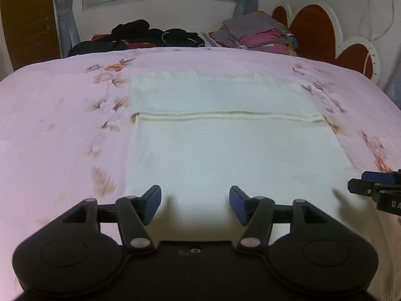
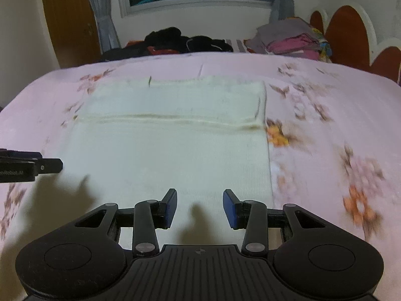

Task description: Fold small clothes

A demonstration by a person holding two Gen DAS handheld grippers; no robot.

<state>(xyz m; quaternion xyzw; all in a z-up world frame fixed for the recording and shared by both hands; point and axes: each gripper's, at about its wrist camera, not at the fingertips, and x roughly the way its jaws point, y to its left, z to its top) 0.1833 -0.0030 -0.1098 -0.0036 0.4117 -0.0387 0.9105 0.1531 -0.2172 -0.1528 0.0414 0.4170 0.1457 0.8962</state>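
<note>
A white cloth [image 1: 225, 150] lies flat on the pink flowered bedspread [image 1: 62, 125], with a seam line across its middle. My left gripper [image 1: 195, 202] is open and empty, just above the cloth's near edge toward its left side. My right gripper [image 2: 199, 207] is open and empty above the near edge toward the cloth's [image 2: 170, 150] right side. The right gripper's tip shows at the right edge of the left wrist view [image 1: 371, 188]; the left gripper's tip shows at the left edge of the right wrist view [image 2: 37, 166].
At the far side of the bed lie a heap of dark clothes [image 1: 150, 36] and a stack of folded grey and pink clothes [image 1: 258, 35]. A red and white headboard [image 1: 313, 30] stands at the right. A window and curtains [image 1: 65, 12] are behind.
</note>
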